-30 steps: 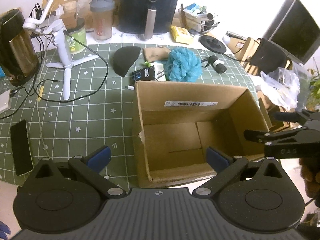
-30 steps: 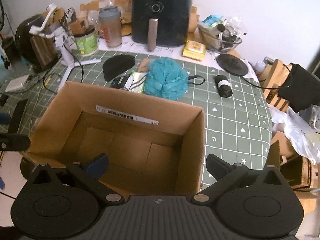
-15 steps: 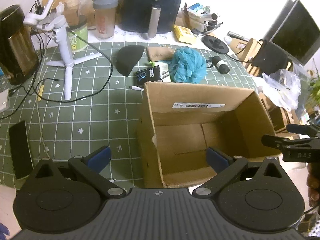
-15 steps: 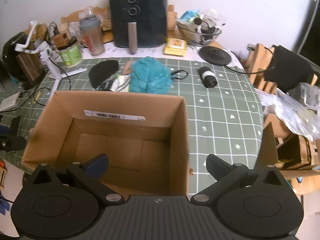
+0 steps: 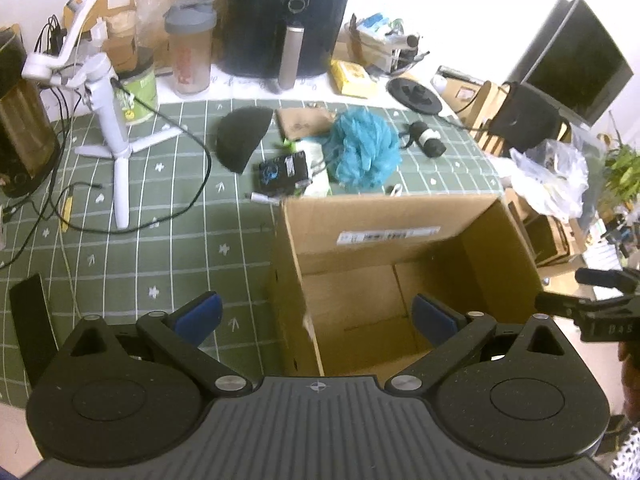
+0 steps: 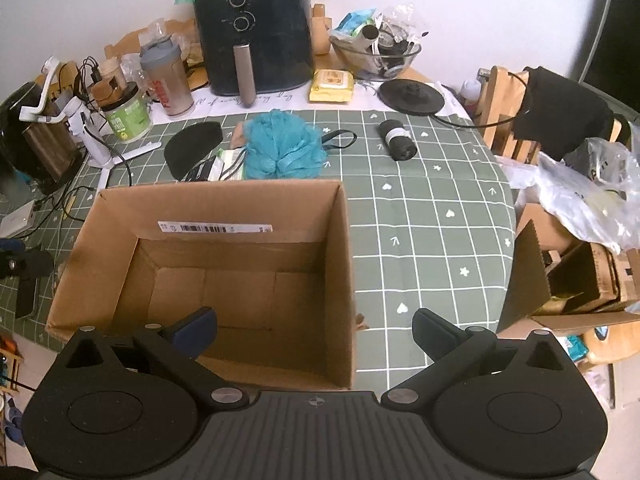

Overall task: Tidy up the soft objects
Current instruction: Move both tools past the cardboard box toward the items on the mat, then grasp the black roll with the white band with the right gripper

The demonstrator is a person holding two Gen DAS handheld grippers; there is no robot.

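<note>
An open, empty cardboard box (image 5: pixel 404 216) (image 6: pixel 224 200) stands on the green checked tablecloth near the front edge. Behind it lie a teal bath pouf (image 5: pixel 364 152) (image 6: pixel 282 148) and a black half-round soft pad (image 5: pixel 240 136) (image 6: pixel 192 146). My left gripper (image 5: pixel 316 316) is open and empty, above the box's near left corner. My right gripper (image 6: pixel 314 326) is open and empty, above the box's near right wall. The right gripper's tips also show at the right edge of the left wrist view (image 5: pixel 592 304).
A black roll (image 6: pixel 396 140), a small dark packet (image 5: pixel 282 170) and a brown card (image 5: pixel 304 120) lie beside the pouf. A white gimbal tripod (image 5: pixel 108 120) with cables stands left. A black air fryer (image 6: pixel 254 28), shaker bottle (image 6: pixel 166 80) and glass bowl (image 6: pixel 376 54) line the back. A phone (image 5: pixel 30 316) lies front left.
Both grippers have drawn back and risen a little. The box now sits further right in the left view and further left in the right view. Nothing was grasped.
</note>
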